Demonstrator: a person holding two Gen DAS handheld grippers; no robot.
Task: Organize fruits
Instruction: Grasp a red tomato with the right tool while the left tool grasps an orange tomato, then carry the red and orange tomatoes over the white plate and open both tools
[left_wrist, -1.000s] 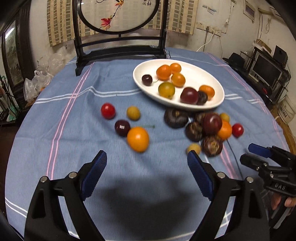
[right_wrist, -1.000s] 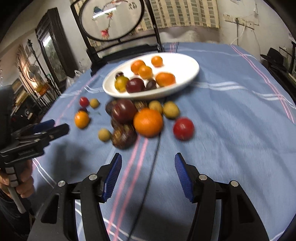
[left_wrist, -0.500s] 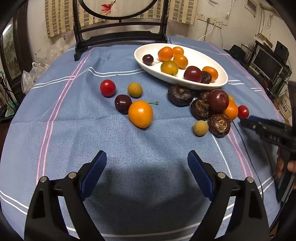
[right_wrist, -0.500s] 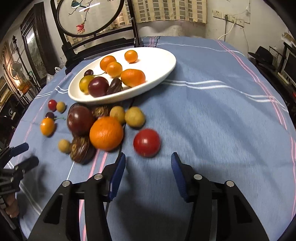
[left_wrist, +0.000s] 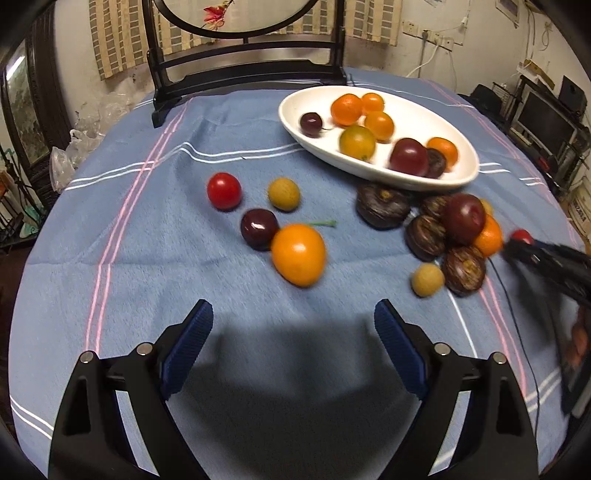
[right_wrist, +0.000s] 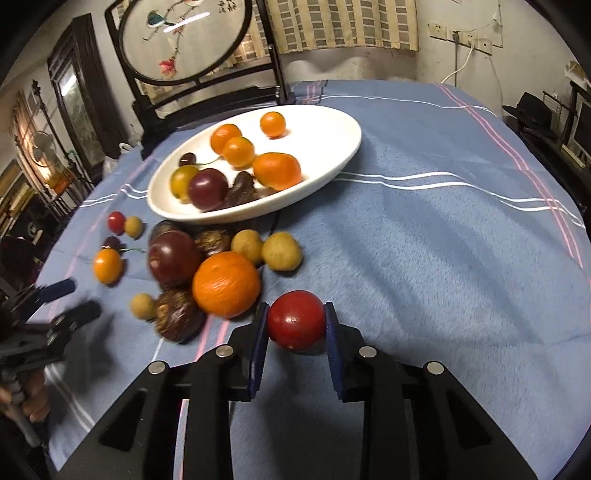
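My right gripper (right_wrist: 296, 325) is closing its 2 fingers on the red tomato (right_wrist: 295, 319) between them; the white plate (right_wrist: 343, 155) lies ahead-left. My left gripper (left_wrist: 293, 325) gapes empty.

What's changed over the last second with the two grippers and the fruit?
The right gripper moved up to the red tomato and its jaws are closing on it, blue pads at both sides. The left gripper dipped closer to the orange fruit, jaws wide and empty. The white plate and the loose fruit stayed put.

fruits (left_wrist: 298, 254) beyond wide left gripper (left_wrist: 293, 325)
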